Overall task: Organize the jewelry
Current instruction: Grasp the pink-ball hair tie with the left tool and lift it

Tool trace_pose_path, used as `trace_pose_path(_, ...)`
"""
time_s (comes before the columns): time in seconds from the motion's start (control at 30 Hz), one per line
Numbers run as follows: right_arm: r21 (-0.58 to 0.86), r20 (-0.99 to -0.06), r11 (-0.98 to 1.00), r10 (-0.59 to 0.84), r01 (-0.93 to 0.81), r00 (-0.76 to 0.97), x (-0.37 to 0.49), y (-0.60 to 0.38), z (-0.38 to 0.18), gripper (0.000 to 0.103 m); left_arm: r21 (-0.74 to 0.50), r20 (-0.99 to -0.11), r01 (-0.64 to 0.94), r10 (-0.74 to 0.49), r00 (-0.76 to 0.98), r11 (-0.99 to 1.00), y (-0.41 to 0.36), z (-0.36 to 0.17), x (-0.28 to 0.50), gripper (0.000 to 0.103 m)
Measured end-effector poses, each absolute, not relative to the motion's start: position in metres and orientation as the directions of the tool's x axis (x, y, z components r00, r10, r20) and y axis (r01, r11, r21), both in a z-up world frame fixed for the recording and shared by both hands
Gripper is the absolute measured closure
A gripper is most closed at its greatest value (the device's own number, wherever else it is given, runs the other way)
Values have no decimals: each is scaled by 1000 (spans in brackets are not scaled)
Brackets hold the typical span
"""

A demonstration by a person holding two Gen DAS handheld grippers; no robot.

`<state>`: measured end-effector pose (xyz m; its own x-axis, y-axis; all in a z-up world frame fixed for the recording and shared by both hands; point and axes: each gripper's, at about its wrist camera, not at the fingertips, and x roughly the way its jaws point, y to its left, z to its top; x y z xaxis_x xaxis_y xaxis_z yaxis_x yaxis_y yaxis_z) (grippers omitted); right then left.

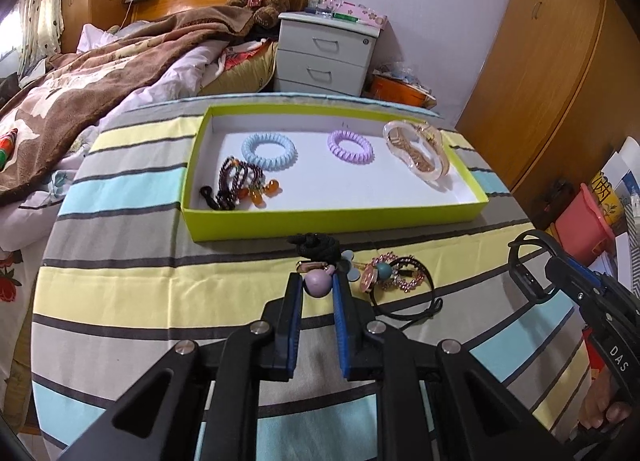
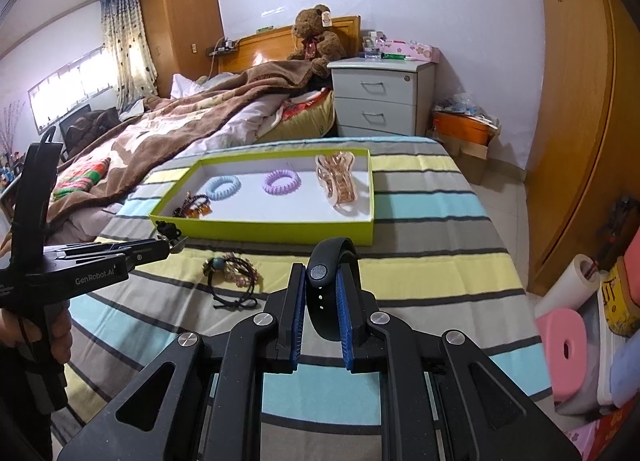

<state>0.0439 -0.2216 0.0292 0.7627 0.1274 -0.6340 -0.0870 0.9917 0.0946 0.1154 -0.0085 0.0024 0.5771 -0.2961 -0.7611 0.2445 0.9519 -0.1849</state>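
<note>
Fingers of the left gripper [image 1: 317, 288] pinch a lilac bead hair tie [image 1: 318, 282] just above the striped counter [image 1: 160, 293], near the lime tray [image 1: 320, 221]. The right gripper [image 2: 320, 289] clamps a black wristband [image 2: 326, 281]. Inside the tray lie 2 coil hair ties [image 1: 269, 151], a clear hair claw [image 1: 416, 153] and a beaded bracelet [image 1: 236, 185].

Matte black two-finger left gripper [image 1: 317, 285] and right gripper [image 2: 319, 281]: blue ribbed pads [image 1: 341, 325], silver round screws [image 2: 188, 339], white "GenRobot.AI" lettering [image 2: 95, 279] at left.
</note>
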Motion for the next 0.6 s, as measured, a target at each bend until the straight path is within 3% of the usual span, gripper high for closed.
trace_pose_path(0.6,232,-568,955,286,-184,772,69,-230,65,87,-196,-702,250,-314,640,948,0,45,133,87)
